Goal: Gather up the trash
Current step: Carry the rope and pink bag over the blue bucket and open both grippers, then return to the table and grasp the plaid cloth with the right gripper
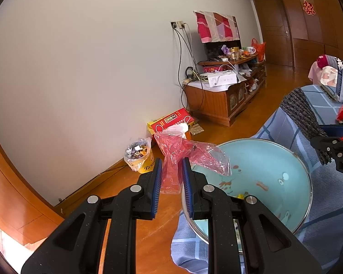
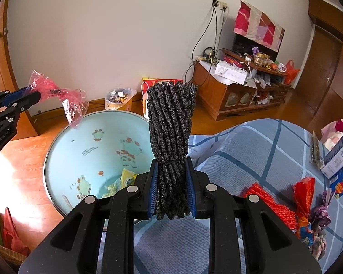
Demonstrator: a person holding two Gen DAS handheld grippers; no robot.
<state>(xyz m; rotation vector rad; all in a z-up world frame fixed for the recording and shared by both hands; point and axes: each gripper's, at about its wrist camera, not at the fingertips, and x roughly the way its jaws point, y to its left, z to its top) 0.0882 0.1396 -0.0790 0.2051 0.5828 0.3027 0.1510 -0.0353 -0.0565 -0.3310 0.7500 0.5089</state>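
Crinkly pink plastic bag (image 1: 171, 159) pinched in left gripper (image 1: 171, 178) jaws; right gripper (image 2: 171, 182) jaws clamp knobbly dark foam-net bundle (image 2: 170, 132).

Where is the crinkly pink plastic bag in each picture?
Left wrist view: the pink plastic bag sits centre, pinched in the left gripper, beside the blue basin.
Right wrist view: far left, upper middle, above the basin's rim.
Shared landmark: the blue basin.
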